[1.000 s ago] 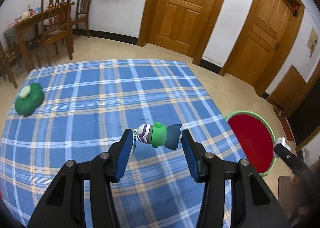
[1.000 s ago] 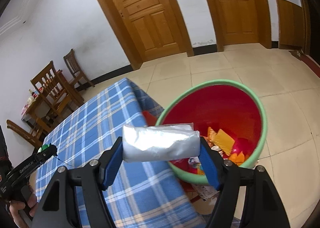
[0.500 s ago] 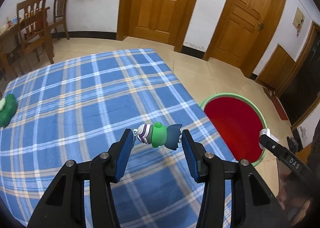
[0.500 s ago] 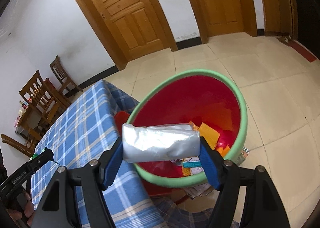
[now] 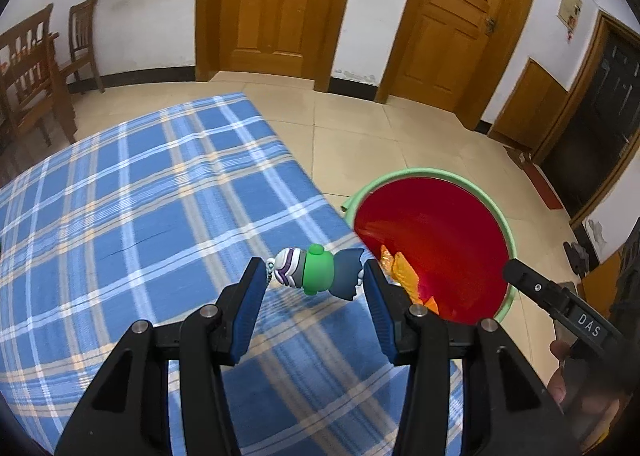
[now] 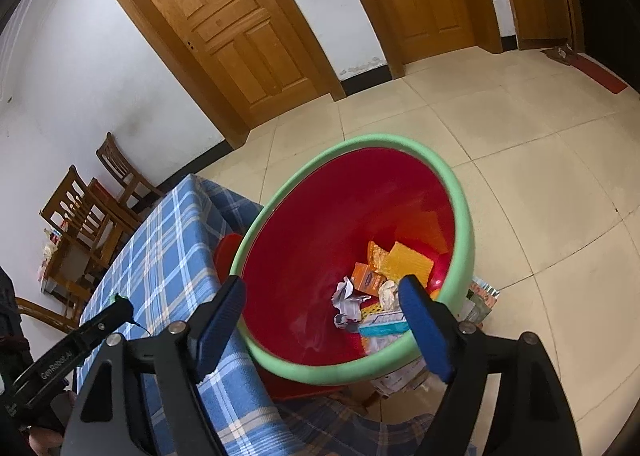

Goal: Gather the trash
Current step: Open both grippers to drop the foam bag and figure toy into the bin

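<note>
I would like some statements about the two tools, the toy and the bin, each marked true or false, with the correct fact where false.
1. The left tool holds a small toy figure between its pads. True.
2. The right tool grips a silver roll. False: nothing is between its pads, and its jaws are opening.
3. The red bin with a green rim stands on the table. False: it stands on the floor beside the blue checked tablecloth.
4. The bin already contains paper and wrappers. True.
5. The toy is over the bin's opening. False: in the left wrist view it is over the tablecloth, near the table's edge.
</note>
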